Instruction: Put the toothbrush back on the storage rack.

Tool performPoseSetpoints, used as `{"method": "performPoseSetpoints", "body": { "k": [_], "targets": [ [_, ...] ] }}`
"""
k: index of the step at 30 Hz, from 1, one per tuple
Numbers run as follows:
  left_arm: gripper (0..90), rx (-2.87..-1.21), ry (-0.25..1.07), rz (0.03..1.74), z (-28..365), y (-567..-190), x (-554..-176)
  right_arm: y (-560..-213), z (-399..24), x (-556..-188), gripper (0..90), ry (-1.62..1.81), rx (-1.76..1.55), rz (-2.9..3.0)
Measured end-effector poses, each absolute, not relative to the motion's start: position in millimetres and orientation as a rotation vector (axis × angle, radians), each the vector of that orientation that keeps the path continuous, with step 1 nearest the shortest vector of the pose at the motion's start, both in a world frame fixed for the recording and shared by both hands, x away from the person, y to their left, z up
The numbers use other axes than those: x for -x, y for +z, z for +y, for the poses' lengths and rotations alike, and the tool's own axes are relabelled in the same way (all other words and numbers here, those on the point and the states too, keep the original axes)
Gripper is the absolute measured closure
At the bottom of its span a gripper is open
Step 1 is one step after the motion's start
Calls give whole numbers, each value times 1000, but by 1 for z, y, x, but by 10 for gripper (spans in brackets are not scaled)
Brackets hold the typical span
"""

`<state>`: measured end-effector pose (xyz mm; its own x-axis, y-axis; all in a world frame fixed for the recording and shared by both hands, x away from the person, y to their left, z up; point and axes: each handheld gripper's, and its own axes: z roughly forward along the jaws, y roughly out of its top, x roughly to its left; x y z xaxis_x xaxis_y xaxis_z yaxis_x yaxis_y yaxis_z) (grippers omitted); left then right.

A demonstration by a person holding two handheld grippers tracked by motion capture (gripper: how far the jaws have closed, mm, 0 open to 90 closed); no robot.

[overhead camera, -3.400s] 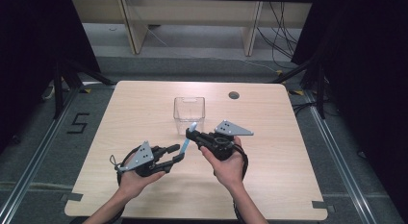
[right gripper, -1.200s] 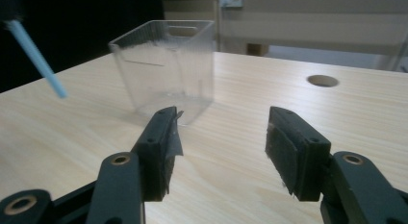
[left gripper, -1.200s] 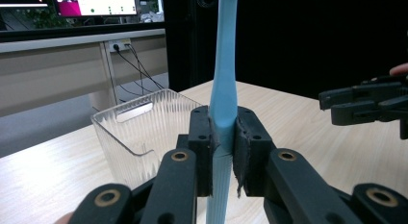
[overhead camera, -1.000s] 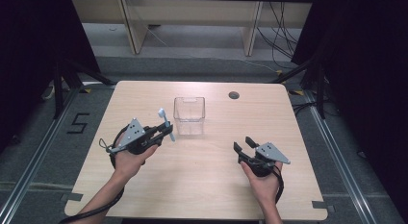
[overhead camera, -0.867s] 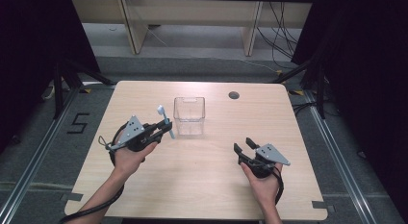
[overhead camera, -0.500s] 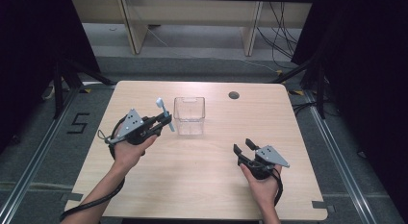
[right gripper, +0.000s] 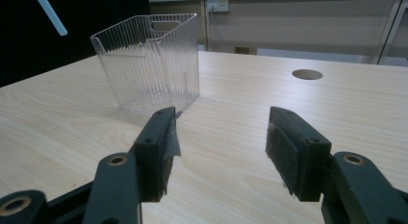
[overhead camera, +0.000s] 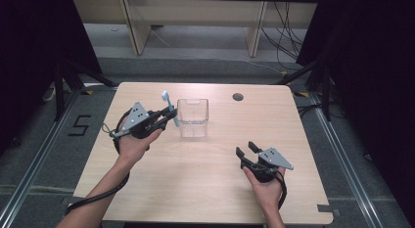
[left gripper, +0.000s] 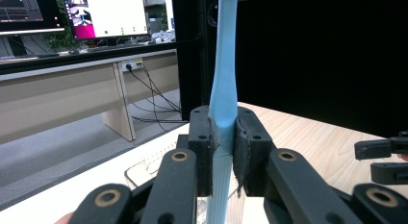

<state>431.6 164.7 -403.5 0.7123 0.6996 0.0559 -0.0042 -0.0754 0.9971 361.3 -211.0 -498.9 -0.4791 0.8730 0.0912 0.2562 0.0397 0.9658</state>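
The left gripper (overhead camera: 166,115) was clamped on a light blue toothbrush (left gripper: 224,89), held upright just beside the near-left rim of the clear plastic bin (overhead camera: 193,118) on the worktop (overhead camera: 205,189). The right gripper (overhead camera: 246,149) rested well apart with its jaws wide and empty. To do this well, the brush should be centred over the bin's mouth, tipped handle-down, lowered inside clear of the rim, and only then released.

Clear ribbed plastic bin (overhead camera: 193,117), matt wooden table (overhead camera: 195,184)
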Motion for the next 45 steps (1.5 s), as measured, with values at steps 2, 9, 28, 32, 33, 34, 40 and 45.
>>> {"method": "performPoseSetpoints", "body": {
  "k": [2,9,28,32,33,34,40,45],
  "targets": [
    [783,-1554,642,592,164,-403,-434,-499,-211,-361,450,1479,-1139,1778],
    [783,-1544,645,603,165,-402,-444,-498,-212,-361,452,1462,-1145,1781],
    [782,-1544,658,616,160,-404,-460,-498,-209,-359,456,1464,-1170,1788],
    [782,-1554,660,622,159,-405,-462,-499,-210,-361,455,1472,-1127,1779],
    [782,-1555,660,625,159,-406,-463,-498,-210,-361,455,1472,-1126,1781],
    [782,-1555,661,625,159,-406,-463,-498,-211,-361,455,1472,-1125,1781],
    [782,-1560,660,632,159,-408,-466,-498,-210,-361,455,1481,-1136,1783],
    [782,-1560,656,635,157,-410,-467,-498,-209,-361,455,1487,-1136,1777]
  ]
}}
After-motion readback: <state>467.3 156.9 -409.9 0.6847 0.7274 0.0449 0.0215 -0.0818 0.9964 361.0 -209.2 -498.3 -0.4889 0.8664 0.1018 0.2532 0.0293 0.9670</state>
